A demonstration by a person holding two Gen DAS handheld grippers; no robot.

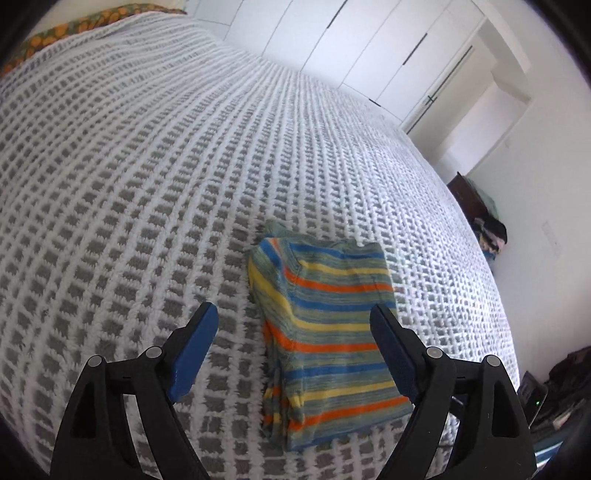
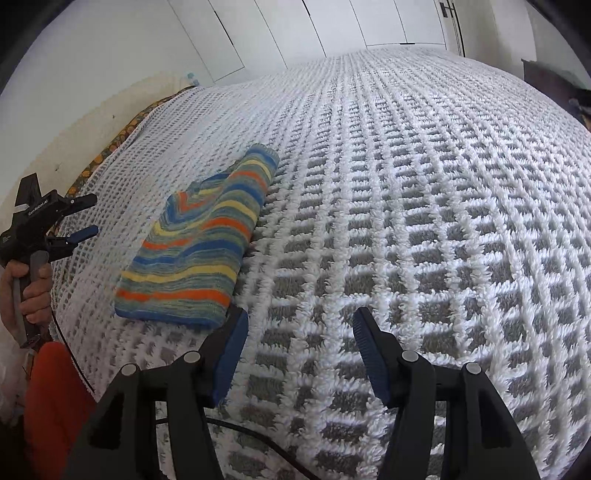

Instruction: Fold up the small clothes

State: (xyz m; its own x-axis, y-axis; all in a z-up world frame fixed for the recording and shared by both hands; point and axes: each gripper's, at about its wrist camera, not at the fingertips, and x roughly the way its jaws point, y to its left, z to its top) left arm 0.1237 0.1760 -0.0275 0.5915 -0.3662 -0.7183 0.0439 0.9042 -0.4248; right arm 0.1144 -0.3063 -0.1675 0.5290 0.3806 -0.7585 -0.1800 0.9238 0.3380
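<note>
A small striped garment (image 1: 325,332) in blue, yellow, orange and grey-green lies folded into a neat rectangle on the bed. In the left wrist view my left gripper (image 1: 295,325) is open and empty, its blue pads hovering above the garment's near half. In the right wrist view the same garment (image 2: 199,243) lies to the left, and my right gripper (image 2: 299,328) is open and empty just right of its near corner. My left gripper (image 2: 86,218) also shows at the far left of that view, held open in a hand.
The bed is covered by a white and grey waffle-weave blanket (image 1: 147,166). A patterned orange pillow edge (image 1: 55,33) sits at the head. White wardrobes (image 1: 351,44) stand beyond the bed. Dark furniture with clothes (image 1: 484,221) is at the right. A black cable (image 2: 258,439) runs under my right gripper.
</note>
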